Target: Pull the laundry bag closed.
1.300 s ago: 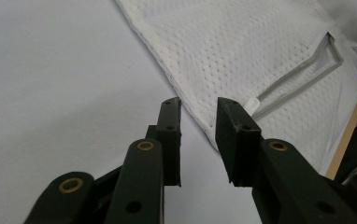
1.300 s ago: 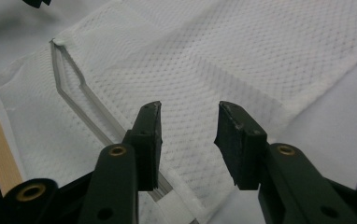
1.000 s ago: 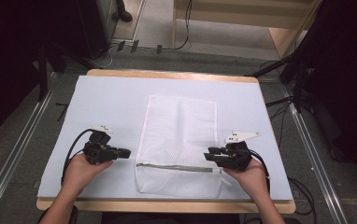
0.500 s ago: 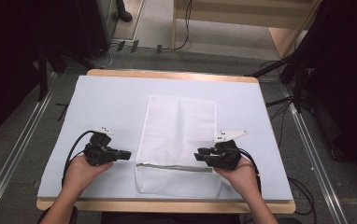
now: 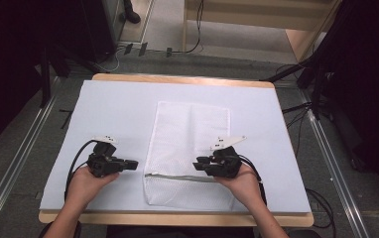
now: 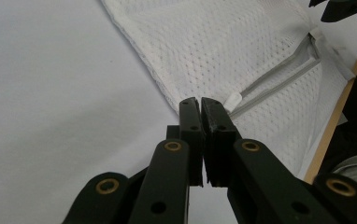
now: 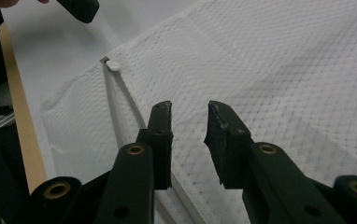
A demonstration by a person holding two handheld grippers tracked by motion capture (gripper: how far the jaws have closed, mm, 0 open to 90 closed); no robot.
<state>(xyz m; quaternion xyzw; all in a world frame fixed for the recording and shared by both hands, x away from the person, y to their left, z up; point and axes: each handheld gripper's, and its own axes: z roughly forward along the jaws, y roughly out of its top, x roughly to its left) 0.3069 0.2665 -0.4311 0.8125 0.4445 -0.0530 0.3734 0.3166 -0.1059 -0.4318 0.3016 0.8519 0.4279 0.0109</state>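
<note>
The right gripper (image 7: 189, 114) hung with its jaws parted by a clear gap and nothing between them, poised over the white mesh bag (image 5: 187, 148) just above the grey zipper (image 5: 177, 177). In its own view the zipper line ran away from the jaws toward the small white pull tab (image 7: 113, 65) at the far end of the track. The left gripper (image 6: 200, 103) had its jaws pressed together, or very nearly so, holding nothing; its tips pointed at the pull tab (image 6: 233, 99) on the bag's left edge, close to it but, as far as could be told, not touching.

The mesh bag lay flat on the pale blue mat (image 5: 118, 114), a little right of the middle of the tabletop (image 5: 177, 79), its zipper end toward the near edge and its closed end toward the far edge. The zipper looked shut along its whole visible length.

Judged from this, the work was at its very start: both grippers were in place at the zipper, but neither had hold of the bag or tab. Gripping the fabric, taking the tab and drawing the zipper open all seemed yet to be done.
</note>
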